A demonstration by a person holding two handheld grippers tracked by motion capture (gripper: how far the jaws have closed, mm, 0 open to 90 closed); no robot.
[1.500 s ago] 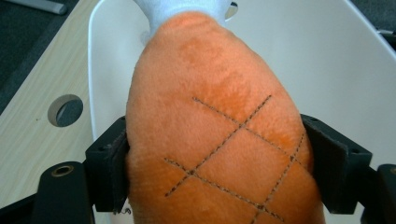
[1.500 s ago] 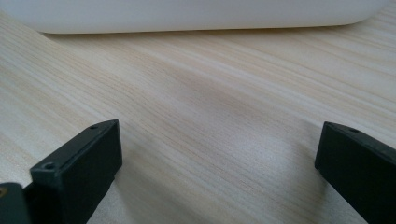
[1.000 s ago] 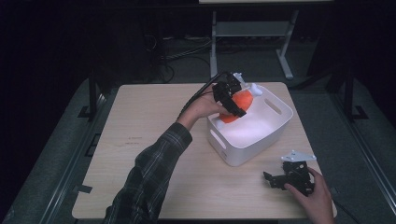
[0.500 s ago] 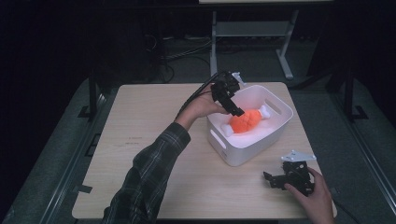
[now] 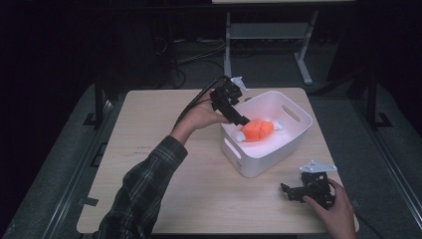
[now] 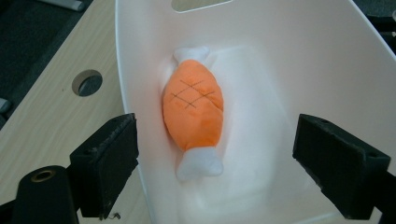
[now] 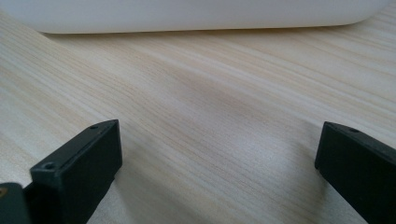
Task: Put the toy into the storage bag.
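The orange stuffed toy (image 6: 193, 110) lay on the floor of the white bin (image 5: 297, 130), close to the wall nearest the left gripper (image 5: 238, 117), and nothing gripped it, so the job of putting it into the bin looked done. The left gripper's jaws stood wide apart, one outside the bin's wall and one over its inside, above the toy and clear of it; what seemed left was only to draw that hand away. The right gripper (image 5: 287, 189) rested on the table (image 5: 149, 129) near the bin, jaws apart and empty.
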